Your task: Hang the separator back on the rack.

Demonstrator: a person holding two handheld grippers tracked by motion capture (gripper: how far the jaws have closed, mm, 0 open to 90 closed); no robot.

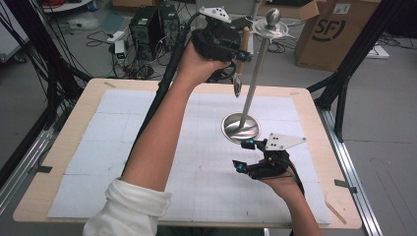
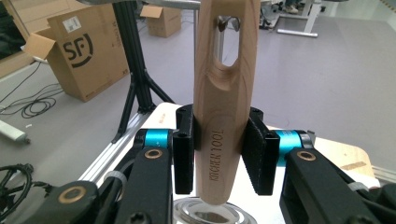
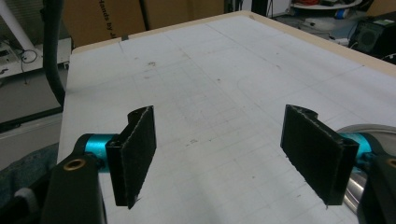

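While I watch from the high view, my left hand-held gripper [image 1: 235, 49] is raised well above the far edge of the bench [image 1: 59, 147], its jaws closed on a wooden-handled kitchen tool [image 1: 241, 58] that hangs upright with a small metal tip pointing down. Through the left gripper view I see the same hand-held gripper [image 2: 219, 156] pressing both black pads against the sides of the pale wooden handle [image 2: 222, 102], which carries engraved lettering and has an oval hanging hole near its upper end. Just beside that tool stands a metal stand [image 1: 255, 73], a slim polished pole rising from a round, shiny base [image 1: 241, 128] that sits on the white gridded mat [image 1: 147, 147] covering the bench; the pole is topped by a small disc and a knob. I cannot tell whether the tool touches the pole. My right hand-held gripper [image 1: 247, 155] rests low over the mat, just near the stand's base, and its jaws are spread wide with nothing between them. From the right gripper view that hand-held gripper [image 3: 224, 161] shows its two black pads well apart over the bare mat, with the rim of the round base [image 3: 362, 133] just behind the right-hand pad. Beyond the bench, a cardboard box [image 1: 334, 34] and dark equipment cases [image 1: 152, 27] sit on the floor among loose cables.
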